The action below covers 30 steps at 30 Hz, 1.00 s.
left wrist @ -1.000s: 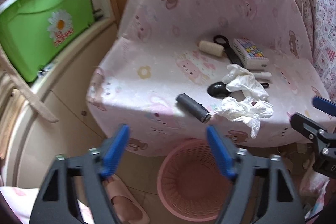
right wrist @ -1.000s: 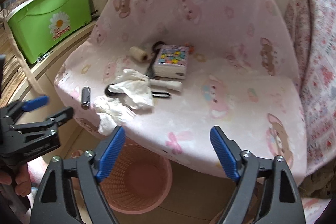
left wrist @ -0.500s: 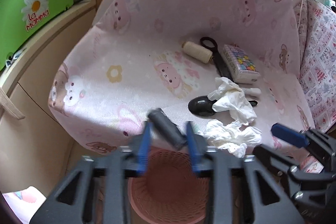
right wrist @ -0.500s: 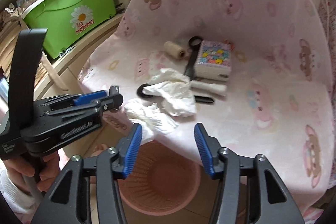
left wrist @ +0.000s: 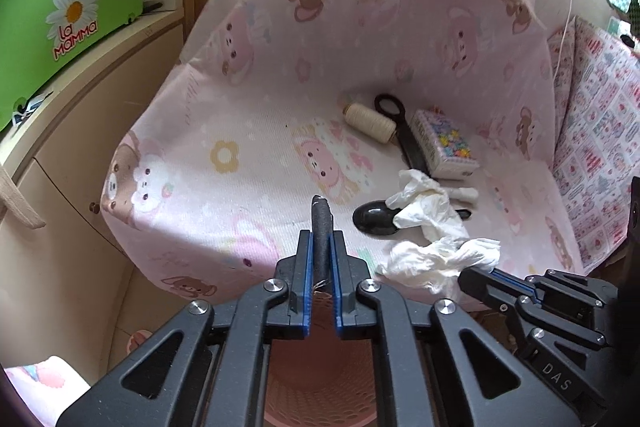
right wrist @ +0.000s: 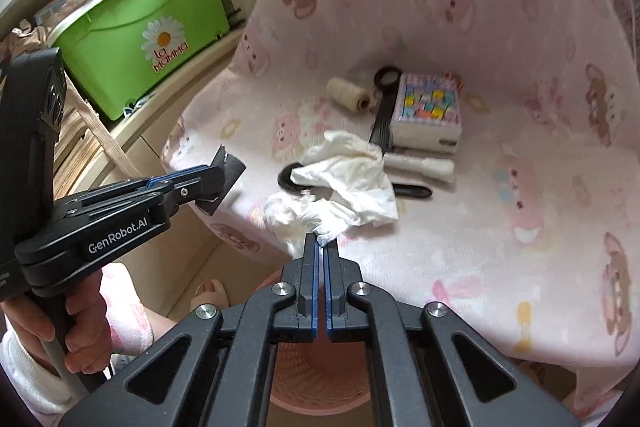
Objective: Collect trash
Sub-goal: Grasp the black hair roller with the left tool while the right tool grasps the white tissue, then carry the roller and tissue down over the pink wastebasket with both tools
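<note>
A dark grey roll [left wrist: 321,215] sticks up between the blue pads of my left gripper [left wrist: 321,239], whose jaws are closing tight on it at the front edge of the pink cloth-covered seat [left wrist: 248,115]. The right wrist view shows that gripper [right wrist: 218,183] from the side with the roll [right wrist: 230,167] in it. My right gripper [right wrist: 321,241] is closing on the near corner of a crumpled white tissue [right wrist: 296,215], pads pinching it. A second tissue [right wrist: 352,167] lies just behind. The pink waste basket [left wrist: 320,367] stands on the floor under both grippers.
Further back on the seat lie a cream thread spool [left wrist: 370,119], a black-handled tool [left wrist: 404,131], a colourful box [right wrist: 430,111], a white tube [right wrist: 420,165] and a black spoon-shaped thing [left wrist: 372,221]. A green bin [right wrist: 140,35] sits on the left shelf. A hand [right wrist: 80,319] holds the left gripper.
Both grippers moved in toward the seat's front edge and went from wide open to shut. The left took hold of the dark roll and turned it upright; the right took the tissue's corner.
</note>
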{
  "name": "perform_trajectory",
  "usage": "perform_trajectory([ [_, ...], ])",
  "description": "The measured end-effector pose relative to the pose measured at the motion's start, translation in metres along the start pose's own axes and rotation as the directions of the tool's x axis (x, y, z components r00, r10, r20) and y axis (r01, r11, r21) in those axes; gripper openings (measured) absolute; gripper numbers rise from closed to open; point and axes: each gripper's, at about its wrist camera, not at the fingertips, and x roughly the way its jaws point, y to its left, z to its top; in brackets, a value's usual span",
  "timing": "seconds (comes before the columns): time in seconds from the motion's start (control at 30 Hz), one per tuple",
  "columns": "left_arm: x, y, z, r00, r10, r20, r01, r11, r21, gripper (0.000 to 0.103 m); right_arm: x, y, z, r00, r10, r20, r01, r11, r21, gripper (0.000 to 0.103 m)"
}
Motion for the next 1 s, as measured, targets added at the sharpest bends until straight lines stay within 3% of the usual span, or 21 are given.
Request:
perform_trajectory([
  [0.17, -0.01, -0.004, -0.015, 1.0, 0.011, -0.001, -0.011, 1.0, 0.006, 0.007, -0.019, 0.004, -0.006, 0.999, 0.005, 0.032, -0.004, 0.999, -0.032, 0.003],
  [0.37, -0.038, -0.018, -0.025, 0.997, 0.025, 0.068, -0.03, 0.997, 0.074, 0.007, -0.04, 0.007, -0.013, 0.998, 0.024, 0.062, -0.022, 0.999, -0.043, 0.003],
  [0.5, -0.056, -0.012, -0.029, 0.996, 0.031, 0.08, -0.032, 0.999, 0.008, 0.007, -0.053, 0.009, -0.021, 0.997, 0.039, 0.071, -0.036, 0.998, -0.042, 0.003],
  [0.67, -0.061, -0.011, -0.033, 0.998, 0.01, 0.061, -0.011, 1.0, 0.023, 0.007, -0.06, 0.019, -0.034, 0.996, 0.073, 0.047, -0.069, 0.994, -0.08, 0.003],
  [0.73, -0.054, -0.01, -0.035, 1.0, -0.009, 0.01, 0.009, 1.0, 0.012, 0.007, -0.059, 0.024, -0.039, 0.996, 0.091, 0.025, -0.088, 0.991, -0.098, 0.003],
  [0.83, -0.03, -0.003, -0.042, 0.993, 0.032, -0.112, -0.036, 0.999, -0.031, 0.007, -0.053, 0.029, -0.046, 0.998, 0.069, 0.0, -0.068, 0.991, -0.119, 0.003],
  [0.93, 0.002, 0.018, -0.055, 0.965, 0.007, -0.261, -0.042, 0.991, -0.128, 0.007, -0.037, 0.028, -0.054, 0.999, 0.02, -0.049, -0.025, 0.993, -0.115, 0.003],
  [1.0, 0.015, 0.025, -0.061, 0.951, 0.0, -0.309, -0.048, 0.988, -0.148, 0.007, -0.022, 0.026, -0.061, 0.995, -0.014, -0.098, 0.003, 0.994, -0.112, 0.003],
])
